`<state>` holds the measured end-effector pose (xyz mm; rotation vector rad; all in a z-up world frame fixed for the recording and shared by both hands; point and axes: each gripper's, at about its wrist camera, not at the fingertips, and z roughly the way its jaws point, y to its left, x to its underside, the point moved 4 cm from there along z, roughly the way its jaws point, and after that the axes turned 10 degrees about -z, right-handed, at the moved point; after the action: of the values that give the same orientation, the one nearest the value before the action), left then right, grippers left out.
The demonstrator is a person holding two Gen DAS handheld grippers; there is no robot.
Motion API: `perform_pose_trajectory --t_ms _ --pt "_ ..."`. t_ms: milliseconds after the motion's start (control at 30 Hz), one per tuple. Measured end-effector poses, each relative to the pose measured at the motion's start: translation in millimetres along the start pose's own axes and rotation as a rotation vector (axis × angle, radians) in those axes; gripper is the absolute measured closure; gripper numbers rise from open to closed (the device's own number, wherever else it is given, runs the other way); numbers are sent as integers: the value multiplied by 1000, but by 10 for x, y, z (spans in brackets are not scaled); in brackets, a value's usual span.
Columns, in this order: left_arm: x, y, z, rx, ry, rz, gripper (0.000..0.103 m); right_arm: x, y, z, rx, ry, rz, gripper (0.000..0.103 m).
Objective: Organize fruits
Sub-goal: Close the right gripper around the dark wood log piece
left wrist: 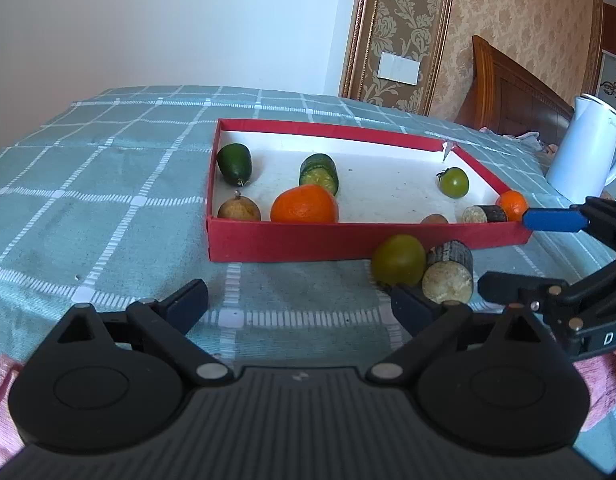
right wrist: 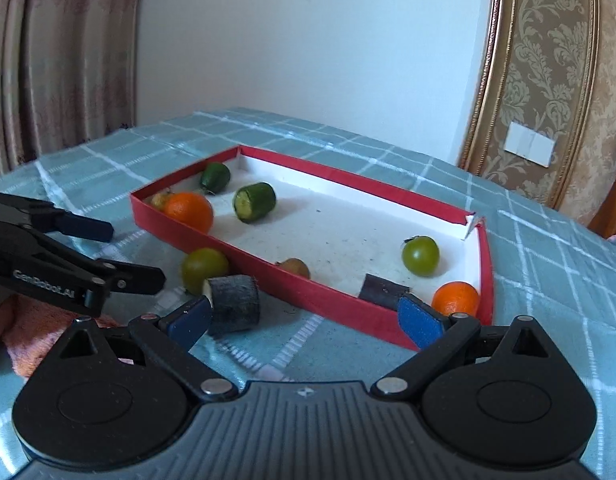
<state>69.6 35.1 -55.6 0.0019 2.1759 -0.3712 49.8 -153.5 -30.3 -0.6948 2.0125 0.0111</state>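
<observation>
A red tray [left wrist: 347,242] on the checked cloth holds a big orange [left wrist: 304,205], a cucumber piece [left wrist: 319,174], a dark green fruit [left wrist: 234,164], a brown fruit [left wrist: 239,210], a green tomato [left wrist: 453,183], a small orange [left wrist: 512,205] and a dark stub [left wrist: 485,214]. Outside its near wall lie a second green tomato [left wrist: 397,260] and a dark cut piece [left wrist: 449,278]. My left gripper [left wrist: 300,304] is open and empty, its right finger close to those two. My right gripper [right wrist: 308,320] is open too, its left fingertip beside the dark cut piece [right wrist: 232,304].
A white kettle [left wrist: 587,148] stands at the right, past the tray. A wooden headboard [left wrist: 515,84] rises behind it. The table's far edge [left wrist: 148,90] runs along the white wall. Pink sleeves show at both lower corners of the left wrist view.
</observation>
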Motion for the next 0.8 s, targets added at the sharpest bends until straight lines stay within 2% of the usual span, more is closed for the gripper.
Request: perform_pose_trajectory --t_ms 500,567,700,800 --pt "9 -7 -10 -14 -4 -8 5 -115 170 200 -49 -50 -109 3" --pt "9 -1 -12 -12 -3 -9 4 -96 164 209 -61 -46 -105 7" --pt "6 16 -19 2 -4 -21 2 -65 214 202 -17 -45 -162 15" --pt "4 22 -17 1 -3 -20 2 -64 257 232 10 -35 -184 16"
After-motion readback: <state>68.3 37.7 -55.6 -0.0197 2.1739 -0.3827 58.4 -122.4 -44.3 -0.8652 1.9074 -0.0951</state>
